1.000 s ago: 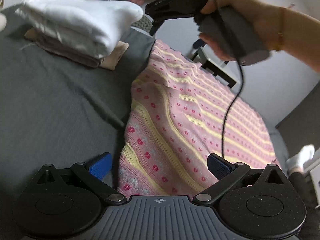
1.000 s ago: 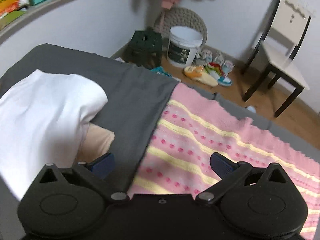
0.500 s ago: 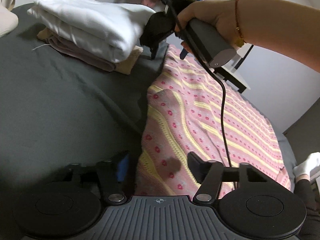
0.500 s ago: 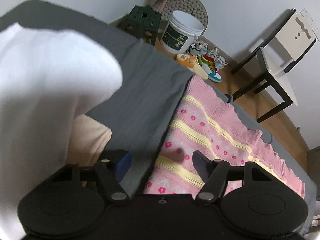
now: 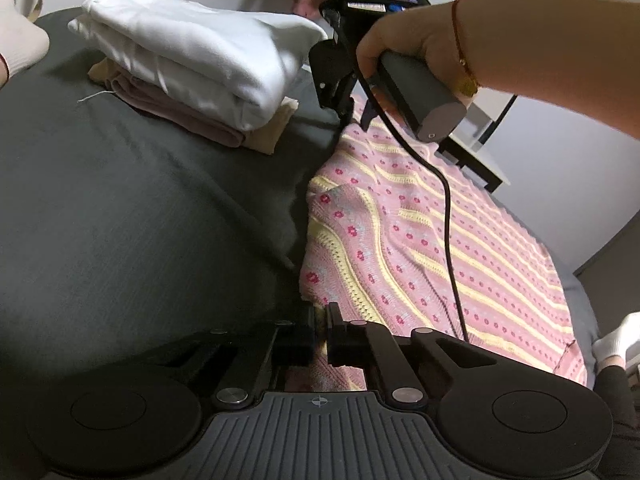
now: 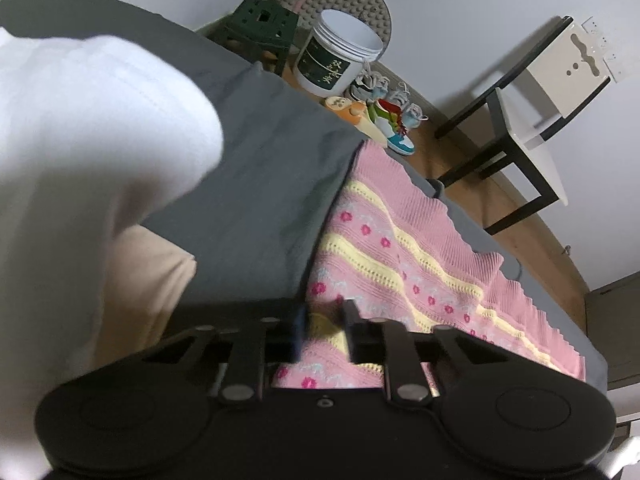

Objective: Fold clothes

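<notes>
Both my tools, left tool (image 5: 320,330) and right tool (image 6: 323,330), pinch the pink flower-striped knitted blanket (image 5: 460,248) edge on the grey bed (image 5: 120,220); next, I'd lift and fold it across.

Soft, even indoor light, no glare, heavy fisheye bending at the frame edges.

Dark vignette fills the corners of both views. The white folded garment (image 6: 92,168) is smeared and out of focus in the right wrist view; its overexposed folds lose detail. The grey bedsheet (image 5: 132,240) falls into deep shadow near the left gripper (image 5: 320,334), where the fingers read almost black.
</notes>
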Action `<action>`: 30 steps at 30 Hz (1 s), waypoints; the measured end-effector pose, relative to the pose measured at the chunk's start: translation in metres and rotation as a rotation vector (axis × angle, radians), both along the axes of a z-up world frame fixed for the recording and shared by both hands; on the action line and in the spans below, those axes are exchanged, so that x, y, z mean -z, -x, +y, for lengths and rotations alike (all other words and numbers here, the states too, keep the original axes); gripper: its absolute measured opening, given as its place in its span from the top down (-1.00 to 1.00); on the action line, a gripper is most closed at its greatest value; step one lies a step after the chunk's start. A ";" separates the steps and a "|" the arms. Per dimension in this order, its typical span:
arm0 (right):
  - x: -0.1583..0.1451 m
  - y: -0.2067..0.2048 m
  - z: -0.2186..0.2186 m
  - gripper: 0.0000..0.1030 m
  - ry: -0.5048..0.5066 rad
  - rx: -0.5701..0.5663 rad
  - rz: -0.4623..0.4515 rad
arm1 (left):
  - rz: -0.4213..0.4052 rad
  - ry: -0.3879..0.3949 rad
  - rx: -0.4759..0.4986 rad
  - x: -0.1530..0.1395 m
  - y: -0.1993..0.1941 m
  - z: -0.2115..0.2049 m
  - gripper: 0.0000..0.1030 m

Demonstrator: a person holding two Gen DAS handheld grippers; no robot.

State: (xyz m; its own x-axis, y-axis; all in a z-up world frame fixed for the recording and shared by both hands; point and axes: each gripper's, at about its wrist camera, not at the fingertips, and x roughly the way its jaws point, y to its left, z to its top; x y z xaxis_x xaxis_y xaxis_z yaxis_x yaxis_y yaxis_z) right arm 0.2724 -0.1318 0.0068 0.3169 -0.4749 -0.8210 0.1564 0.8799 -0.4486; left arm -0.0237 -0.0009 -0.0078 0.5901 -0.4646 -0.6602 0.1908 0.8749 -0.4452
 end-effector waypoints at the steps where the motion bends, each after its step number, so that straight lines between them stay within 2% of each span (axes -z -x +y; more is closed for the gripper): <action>1: 0.001 0.000 -0.002 0.77 -0.005 0.001 0.003 | -0.004 -0.004 0.000 0.000 0.001 0.000 0.92; 6: -0.004 0.002 -0.009 0.84 -0.048 -0.017 0.000 | -0.042 -0.008 0.005 -0.004 0.003 -0.003 0.93; 11: -0.028 0.007 -0.040 0.85 -0.145 0.005 -0.027 | -0.127 -0.010 0.035 -0.015 0.011 -0.008 0.94; 16: -0.054 0.027 -0.100 0.86 -0.287 0.077 -0.084 | -0.259 -0.026 0.142 -0.030 0.031 -0.033 0.94; 20: -0.068 0.057 -0.153 0.87 -0.374 0.120 -0.141 | -0.325 -0.033 0.257 -0.037 0.049 -0.066 0.94; 30: -0.092 0.152 -0.285 0.87 -0.508 0.205 -0.266 | -0.351 -0.034 0.468 -0.053 0.075 -0.161 0.94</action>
